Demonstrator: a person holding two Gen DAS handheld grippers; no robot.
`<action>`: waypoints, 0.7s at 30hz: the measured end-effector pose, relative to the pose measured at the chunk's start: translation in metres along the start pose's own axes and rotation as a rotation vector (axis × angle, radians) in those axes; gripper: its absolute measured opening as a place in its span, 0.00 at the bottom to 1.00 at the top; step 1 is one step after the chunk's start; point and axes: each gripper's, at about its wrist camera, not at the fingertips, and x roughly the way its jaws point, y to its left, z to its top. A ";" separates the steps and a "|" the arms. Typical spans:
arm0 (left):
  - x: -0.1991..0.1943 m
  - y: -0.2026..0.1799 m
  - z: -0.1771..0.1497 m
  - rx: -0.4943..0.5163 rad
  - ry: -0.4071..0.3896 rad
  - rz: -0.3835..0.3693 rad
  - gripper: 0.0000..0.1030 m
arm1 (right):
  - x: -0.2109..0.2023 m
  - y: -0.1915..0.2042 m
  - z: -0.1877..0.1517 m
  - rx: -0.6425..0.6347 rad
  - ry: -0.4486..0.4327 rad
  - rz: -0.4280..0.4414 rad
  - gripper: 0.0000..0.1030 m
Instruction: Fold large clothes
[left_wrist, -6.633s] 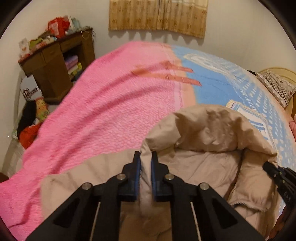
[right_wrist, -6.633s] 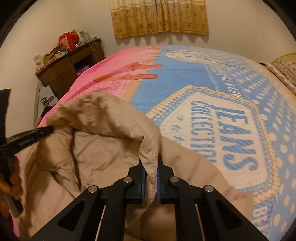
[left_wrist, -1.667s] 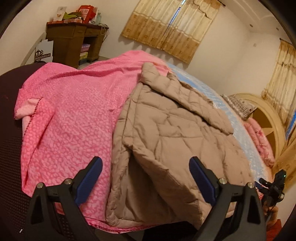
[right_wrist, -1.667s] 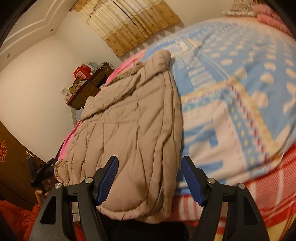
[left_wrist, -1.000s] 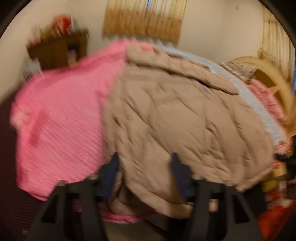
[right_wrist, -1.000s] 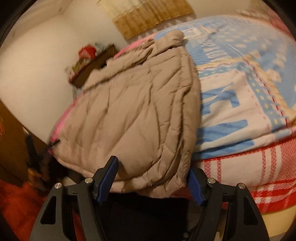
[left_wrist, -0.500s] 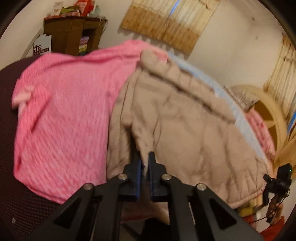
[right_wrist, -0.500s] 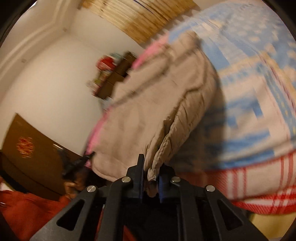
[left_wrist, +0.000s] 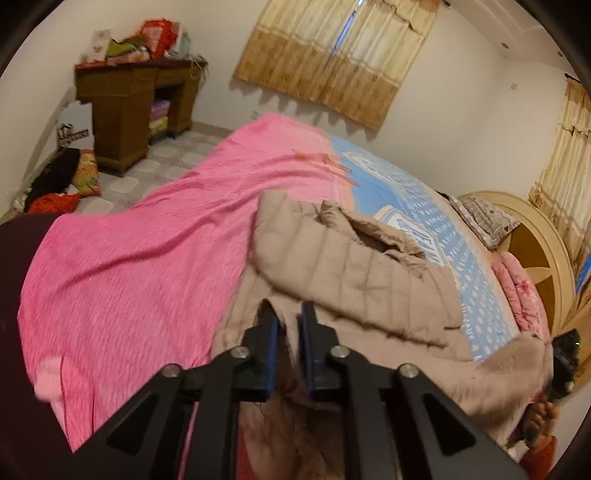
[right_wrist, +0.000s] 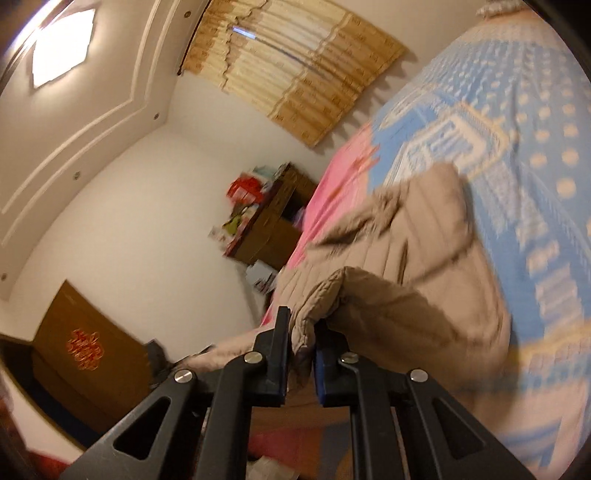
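I have a tan quilted jacket (left_wrist: 354, 273) pinched in both grippers over a bed (left_wrist: 122, 258). My left gripper (left_wrist: 286, 325) has its jaws nearly closed on a fold of the jacket's near edge. My right gripper (right_wrist: 301, 343) has its jaws closed almost as far on a thick rolled hem, which bulges out just ahead of them.

The jacket lies ahead of both pairs of jaws, partly lifted at my end, with a sleeve or flap folded across its top. It is puffy, stitched in channels, soft and springy, with a matte shell that looks slippery.

I judge the main risk is the padding sliding out of either grip, since each bite holds only a narrow edge of a bulky, heavy garment. If my two hands travel unevenly, the fold could land crooked. The puffed filling may also spring the fold back open. The right view is blurred, so I cannot judge the far edge.
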 end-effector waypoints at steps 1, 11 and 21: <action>0.001 0.001 0.009 -0.022 0.020 -0.022 0.25 | 0.011 -0.007 0.013 0.020 -0.014 -0.029 0.10; -0.080 0.046 0.048 -0.033 -0.309 0.117 1.00 | 0.119 -0.095 0.069 0.138 0.024 -0.317 0.10; 0.021 0.016 0.011 0.271 -0.116 0.090 1.00 | 0.149 -0.126 0.074 0.201 0.075 -0.320 0.14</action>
